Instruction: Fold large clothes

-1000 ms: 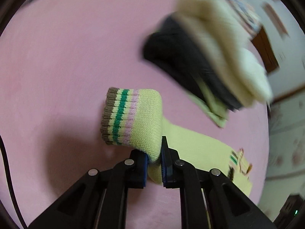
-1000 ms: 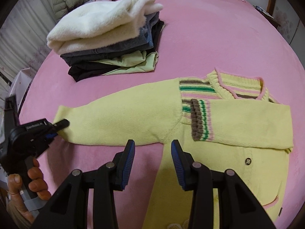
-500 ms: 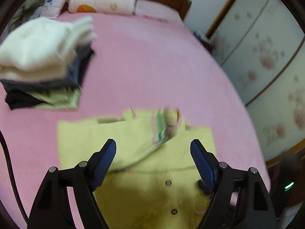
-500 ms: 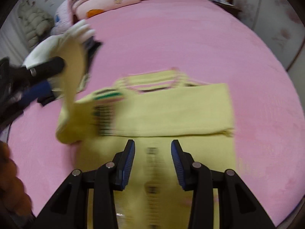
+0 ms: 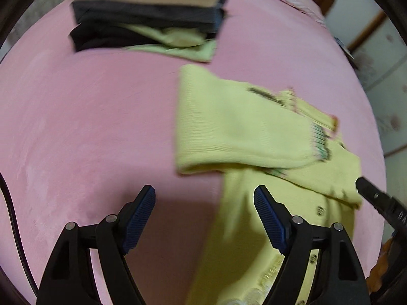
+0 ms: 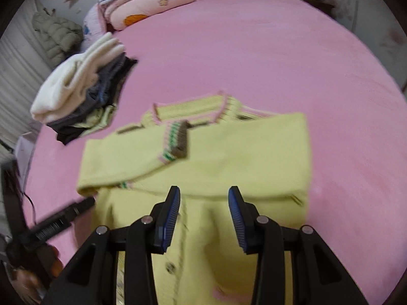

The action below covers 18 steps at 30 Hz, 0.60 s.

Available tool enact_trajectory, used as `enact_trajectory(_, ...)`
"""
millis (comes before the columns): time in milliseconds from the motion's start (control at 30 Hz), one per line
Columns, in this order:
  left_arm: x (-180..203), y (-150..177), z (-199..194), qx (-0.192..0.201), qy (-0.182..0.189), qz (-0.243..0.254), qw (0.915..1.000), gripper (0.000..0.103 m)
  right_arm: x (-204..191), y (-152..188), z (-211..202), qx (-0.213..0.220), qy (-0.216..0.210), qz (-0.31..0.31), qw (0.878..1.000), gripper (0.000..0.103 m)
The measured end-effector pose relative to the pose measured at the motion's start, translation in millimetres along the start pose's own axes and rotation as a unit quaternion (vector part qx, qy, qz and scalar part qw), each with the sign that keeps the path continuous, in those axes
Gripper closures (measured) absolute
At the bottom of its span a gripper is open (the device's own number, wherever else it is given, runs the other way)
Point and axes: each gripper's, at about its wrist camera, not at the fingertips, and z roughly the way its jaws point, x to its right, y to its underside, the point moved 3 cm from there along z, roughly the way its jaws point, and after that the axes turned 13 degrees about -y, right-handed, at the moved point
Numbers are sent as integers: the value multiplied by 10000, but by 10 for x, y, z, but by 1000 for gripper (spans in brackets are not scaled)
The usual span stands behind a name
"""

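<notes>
While the yellow cardigan (image 6: 203,167) lies face up on the pink bedspread (image 6: 254,50), both its sleeves are folded across the chest, one striped cuff (image 6: 176,141) resting just below the pink-edged neckline, and the buttoned front runs down toward the near edge of the bed. Over that lower front hangs the right gripper (image 6: 204,218), tilted steeply downward, its blue-padded fingers (image 6: 170,218) partly apart with nothing between them, only knit fabric showing beneath the gap. Off to the cardigan's left side, the left gripper (image 5: 204,218) also points steeply down, jaws spread wide and gripping nothing; one finger hangs over bare pink cover, the other over the edge of the yellow knit. From the right wrist view you can catch that left tool low at the left edge, a black finger reaching toward the folded sleeve, with a hand (image 6: 54,265) wrapped round its handle, though it is blurred. Beyond the cardigan, well apart from it, sits a stack of folded clothes (image 6: 81,96), white fleece on top, dark pieces and a pale green one beneath. Further back, folded bedding (image 6: 150,5) is piled at the head of the bed, and a padded jacket (image 6: 56,33) rests off to the side.
</notes>
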Motion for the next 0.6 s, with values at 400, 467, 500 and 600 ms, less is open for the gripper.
enact_trajectory(400, 121, -152, 226, 211, -182, 144, 9995, 24, 5, -398, 872, -471, -276, 26, 9985, 92)
enact_trajectory(467, 117, -179, 205, 198, -160, 126, 9996, 24, -58, -424, 826, -425, -200, -192, 9987, 97)
enact_trajectory(500, 116, -195, 203, 189, -148, 111, 9997, 24, -86, -437, 739, -329, -216, -254, 9989, 98)
enact_trajectory(600, 103, -201, 170, 195, -62, 69, 9998, 24, -141, -455, 254, 233, -76, -356, 9991, 98)
